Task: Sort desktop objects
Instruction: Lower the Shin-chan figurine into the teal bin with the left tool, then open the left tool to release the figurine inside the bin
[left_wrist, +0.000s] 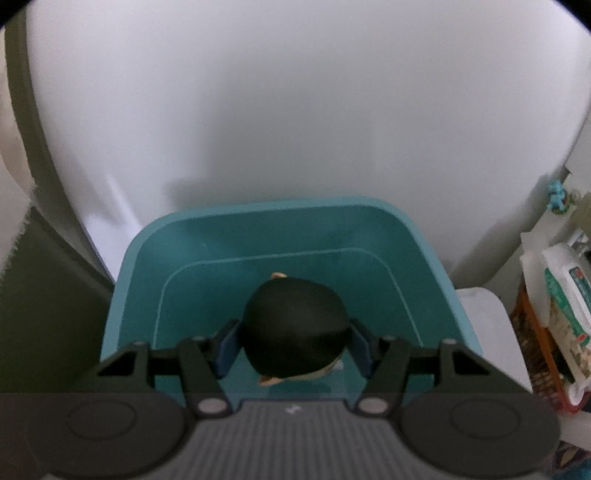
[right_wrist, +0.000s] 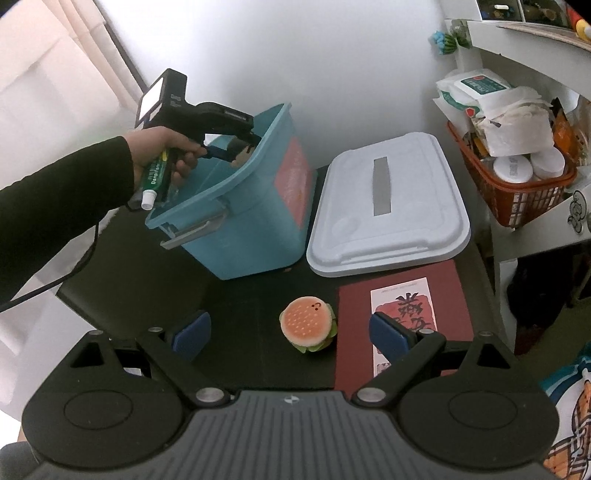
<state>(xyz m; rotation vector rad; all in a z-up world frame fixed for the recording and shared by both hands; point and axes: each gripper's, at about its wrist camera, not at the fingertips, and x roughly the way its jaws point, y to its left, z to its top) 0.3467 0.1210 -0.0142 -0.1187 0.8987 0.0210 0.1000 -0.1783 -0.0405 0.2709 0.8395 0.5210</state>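
Black sleeve first: at the far left of the right wrist view, your left hand (right_wrist: 162, 155) holds the left gripper (left_wrist: 293, 341) along with a green tube (right_wrist: 155, 177) pinned against its handle. That gripper reaches over the rim into the teal bin (left_wrist: 221, 236), and its blue pads (left_wrist: 226, 347) are clamped on a dark round toy (left_wrist: 295, 325), which hangs inside the bin above its floor. Just right of the bin, a white lid (right_wrist: 388, 206) lies flat on the black table (right_wrist: 240, 332). Nearer you, a burger toy (right_wrist: 308, 325) sits on the table, touching neither pad of your right gripper (right_wrist: 291, 334), whose jaws stand wide apart and hold nothing. Beside the burger lies a dark red book (right_wrist: 354, 332). At the far right, an orange basket (right_wrist: 524, 199) of packets stands on a white shelf.
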